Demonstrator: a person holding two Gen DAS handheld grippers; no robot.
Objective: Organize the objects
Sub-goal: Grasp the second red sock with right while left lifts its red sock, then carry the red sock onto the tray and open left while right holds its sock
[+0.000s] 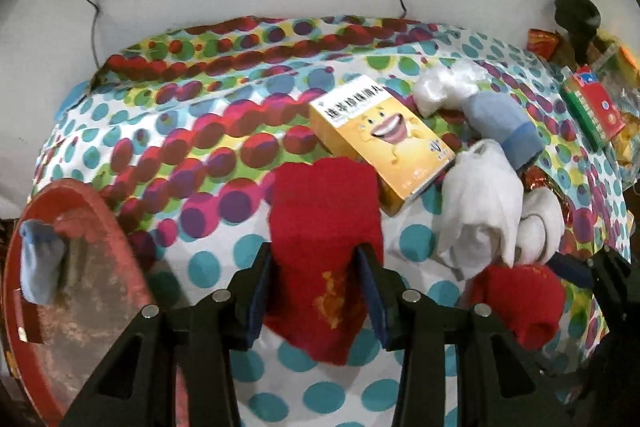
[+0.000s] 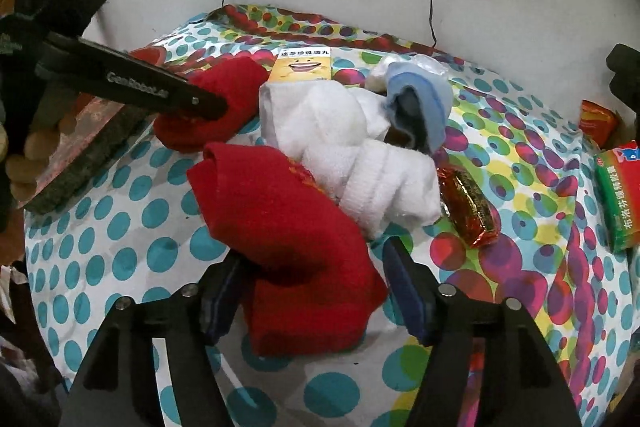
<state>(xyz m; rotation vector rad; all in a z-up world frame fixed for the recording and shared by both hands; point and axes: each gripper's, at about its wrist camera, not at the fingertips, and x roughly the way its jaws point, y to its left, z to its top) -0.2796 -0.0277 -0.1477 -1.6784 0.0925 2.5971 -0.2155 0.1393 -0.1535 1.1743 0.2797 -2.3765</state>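
Two red socks lie on a dotted cloth [image 1: 208,267]. My left gripper [image 1: 316,255] points down with its pads pressed on both sides of one red sock [image 1: 320,203]. In the right wrist view that gripper's black finger [image 2: 160,91] reaches in from the left onto the same sock [image 2: 236,79]. My right gripper [image 2: 312,259] straddles the other red sock [image 2: 280,211]. Its left pad touches the sock and a small gap shows at the right pad. In the left wrist view this sock [image 1: 520,303] lies at the right beside a right gripper fingertip [image 1: 572,267].
A red round tray [image 1: 100,203] at the left holds a light blue sock [image 1: 38,263]. Behind the red socks lie a yellow box [image 1: 380,143], white socks [image 2: 340,131] and a blue sock [image 2: 424,99]. At the right are a red candy wrapper [image 2: 468,203] and a green box [image 2: 618,199].
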